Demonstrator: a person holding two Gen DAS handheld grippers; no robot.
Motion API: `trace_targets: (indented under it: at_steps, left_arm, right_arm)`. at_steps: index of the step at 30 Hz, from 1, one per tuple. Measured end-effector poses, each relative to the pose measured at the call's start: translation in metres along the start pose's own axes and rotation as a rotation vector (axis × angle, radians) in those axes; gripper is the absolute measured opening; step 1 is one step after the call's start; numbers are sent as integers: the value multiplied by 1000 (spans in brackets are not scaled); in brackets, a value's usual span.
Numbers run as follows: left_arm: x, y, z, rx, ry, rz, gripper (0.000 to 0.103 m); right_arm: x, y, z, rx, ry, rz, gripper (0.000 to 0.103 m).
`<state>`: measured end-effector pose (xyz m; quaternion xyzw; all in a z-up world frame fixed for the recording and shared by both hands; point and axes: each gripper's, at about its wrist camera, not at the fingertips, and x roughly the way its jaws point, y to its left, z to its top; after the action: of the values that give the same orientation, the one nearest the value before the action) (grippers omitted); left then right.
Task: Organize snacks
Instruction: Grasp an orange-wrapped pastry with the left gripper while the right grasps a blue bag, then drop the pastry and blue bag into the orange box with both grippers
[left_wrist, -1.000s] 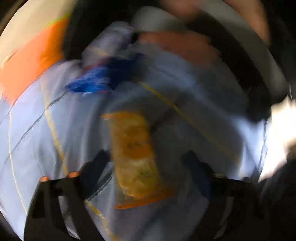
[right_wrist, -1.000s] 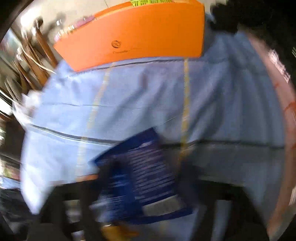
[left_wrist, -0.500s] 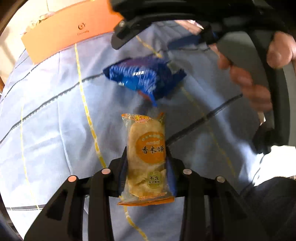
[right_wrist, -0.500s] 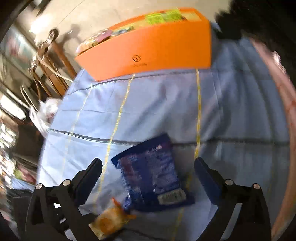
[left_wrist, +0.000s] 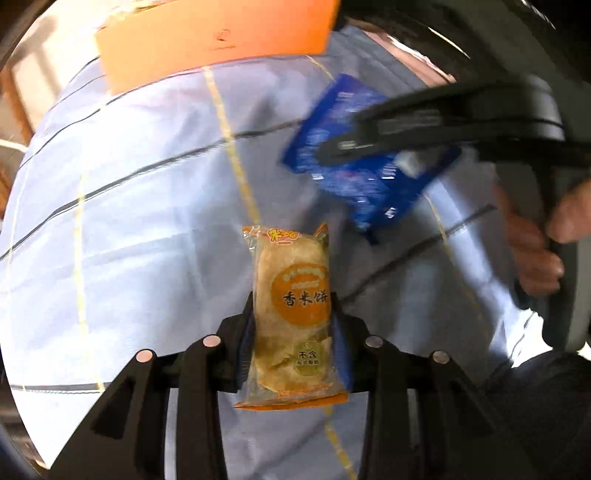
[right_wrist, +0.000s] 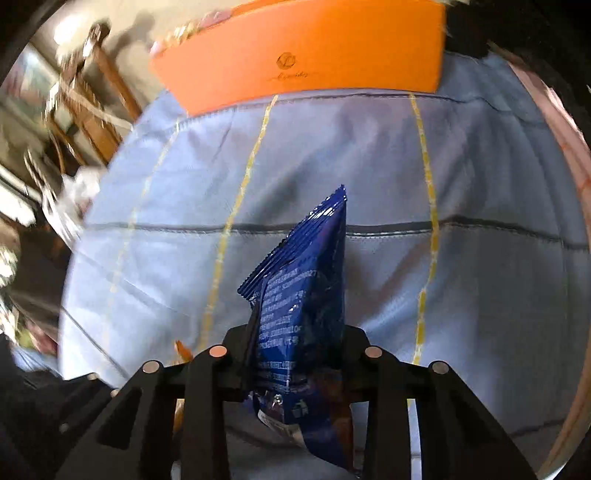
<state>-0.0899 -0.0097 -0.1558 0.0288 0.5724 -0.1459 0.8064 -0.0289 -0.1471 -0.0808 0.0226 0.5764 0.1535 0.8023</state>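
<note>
- My left tongs grip the rice cracker packet; my right tongs grip the blue snack bag, both lifted above the blue cloth.
- Carrying step, I judge; next, bring both over the orange box and release inside.

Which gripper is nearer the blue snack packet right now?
Right. The right gripper is shut on the blue snack packet; the left gripper holds the rice cracker pack apart from it.

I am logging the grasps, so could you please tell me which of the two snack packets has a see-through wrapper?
The rice cracker packet in the left gripper: its crackers show through, while the blue packet is opaque foil.
</note>
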Motion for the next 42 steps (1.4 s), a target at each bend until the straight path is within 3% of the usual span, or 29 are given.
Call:
trace_targets:
  at_steps: [3, 6, 7, 10, 12, 13, 17, 22, 23, 24, 25, 27, 29, 33, 39, 42]
  left_arm:
    - [-21, 18, 8, -65, -43, -25, 35]
    - [-53, 39, 39, -125, -103, -30, 35]
    - [-75, 46, 57, -161, -155, -25, 35]
    - [-116, 63, 107, -171, -299, 53, 35]
    - [-127, 73, 148, -186, -346, 104, 35]
    - [-133, 86, 176, -201, -369, 130, 35]
    - [-139, 105, 235, -179, -385, 218, 35]
    - [-127, 125, 289, -136, -413, 228, 37]
    - [-126, 124, 298, -145, -418, 222, 65]
    - [-123, 129, 306, -158, -429, 227, 95]
    - [-115, 136, 318, -194, -455, 260, 98]
    - [-104, 141, 325, -240, -458, 266, 99]
    - [-96, 145, 326, -268, -426, 217, 99]
    - [-96, 142, 317, -263, -408, 308, 99]
    - [-111, 144, 313, -292, -395, 300, 99]
    - [-118, 144, 309, -286, -386, 268, 99]
  right_arm:
    - [-37, -3, 9, 41, -76, 40, 33]
    - [-83, -9, 34, 52, -194, 58, 33]
    - [-106, -11, 50, 62, -264, 54, 33]
    - [-157, -16, 95, 84, -423, 45, 34]
    - [-178, -25, 134, 102, -481, 59, 34]
    - [-181, -28, 148, 109, -492, 64, 34]
    - [-176, -36, 208, 114, -521, 60, 34]
    - [-147, -41, 250, 82, -492, 78, 38]
    - [-139, -36, 259, 30, -495, 60, 74]
    - [-133, -32, 263, 4, -499, 28, 98]
    - [-124, -34, 273, 8, -504, -26, 100]
    - [-110, -42, 285, 33, -444, -24, 99]
    - [-106, -54, 282, 95, -443, 19, 99]
    - [-109, -62, 271, 115, -441, 40, 99]
    - [-117, -44, 266, 75, -456, 25, 99]
    - [-119, -23, 245, 24, -443, 24, 99]
